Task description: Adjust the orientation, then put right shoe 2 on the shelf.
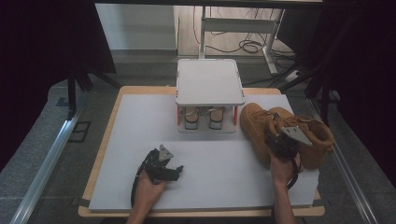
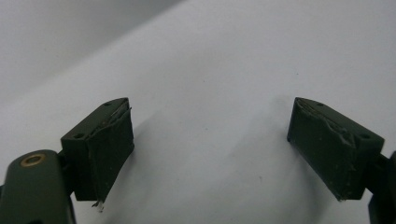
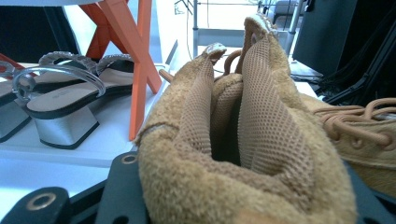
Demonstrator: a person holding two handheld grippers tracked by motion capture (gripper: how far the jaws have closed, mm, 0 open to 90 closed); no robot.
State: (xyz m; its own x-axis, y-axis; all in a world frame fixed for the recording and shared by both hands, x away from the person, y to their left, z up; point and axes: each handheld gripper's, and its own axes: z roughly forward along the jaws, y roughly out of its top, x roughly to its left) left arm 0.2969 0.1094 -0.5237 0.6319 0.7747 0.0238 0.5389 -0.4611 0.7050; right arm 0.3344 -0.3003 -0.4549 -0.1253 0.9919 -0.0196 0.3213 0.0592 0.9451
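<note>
Fingers of the right gripper (image 1: 276,136) pinch the collar of the tan suede lace-up boot (image 3: 243,154), probably gripping it for a lift; its twin (image 1: 317,137) lies beside it on the white table (image 1: 210,172). Next: raise it toward the white shoe rack (image 1: 210,81). Left gripper (image 2: 210,149) rests spread, empty.

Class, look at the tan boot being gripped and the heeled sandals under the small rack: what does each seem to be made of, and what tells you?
Tan ankle boot: probably suede or nubuck, given its fuzzy matte nap, with a woven mesh lining. Heeled sandals: seemingly clear plastic straps and a metallic-looking silver block heel, glossy; the exact material is uncertain.
</note>
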